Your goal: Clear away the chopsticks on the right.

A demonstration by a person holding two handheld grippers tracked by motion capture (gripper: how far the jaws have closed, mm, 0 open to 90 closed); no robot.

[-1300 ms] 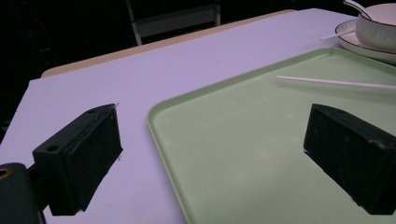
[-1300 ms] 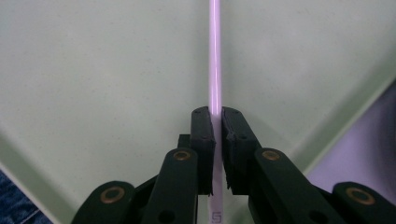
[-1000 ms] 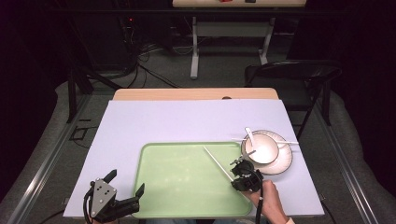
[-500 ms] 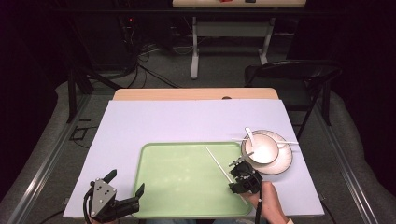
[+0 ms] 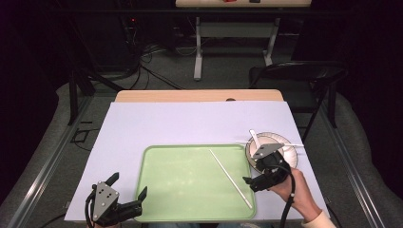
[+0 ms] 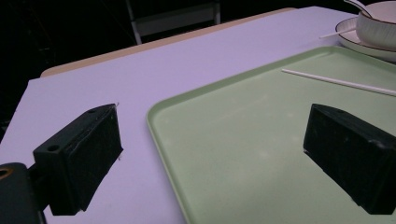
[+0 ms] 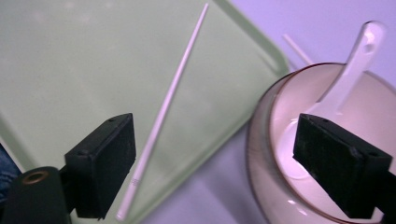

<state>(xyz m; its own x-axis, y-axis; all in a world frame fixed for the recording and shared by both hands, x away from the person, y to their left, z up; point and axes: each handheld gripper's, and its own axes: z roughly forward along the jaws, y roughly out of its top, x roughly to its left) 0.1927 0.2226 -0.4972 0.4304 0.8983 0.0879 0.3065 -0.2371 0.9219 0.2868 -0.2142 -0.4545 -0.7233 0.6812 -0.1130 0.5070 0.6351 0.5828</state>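
**Chopstick down on the tray, right jaws empty**

Currently, your left gripper (image 5: 127, 207) sits nearest you at the front left corner of the green tray (image 5: 190, 199). Its jaws stand wide apart with nothing between them: one over the lilac table cover (image 5: 157, 123), the other over the tray's floor. I judge it parked there to keep clear of the working side while staying within reach of the tray.

Your right gripper (image 5: 254, 183) is just off the tray's right edge, held above the surface in your right hand (image 5: 290, 187). Its jaws have just been opening and now stand wide, gripping nothing. The right gripper view looks down between them at the tray's corner and the bowl.

The white chopstick (image 5: 230, 178) lies flat on the tray, running diagonally from near the front right corner toward the middle, free of both grippers. Its lie fits a piece set down deliberately; the tray's raised rim should keep it from rolling off.

Farther back, at the tray's right rear corner, a white bowl (image 5: 278, 152) stands on a plate (image 5: 290, 159), with a white spoon (image 5: 255, 140) resting in it, handle pointing away from you. A second chopstick (image 5: 271, 143) lies across that crockery, one end over the plate's left edge. In my judgement that is the next item; approach it level, since it could slip when nudged.
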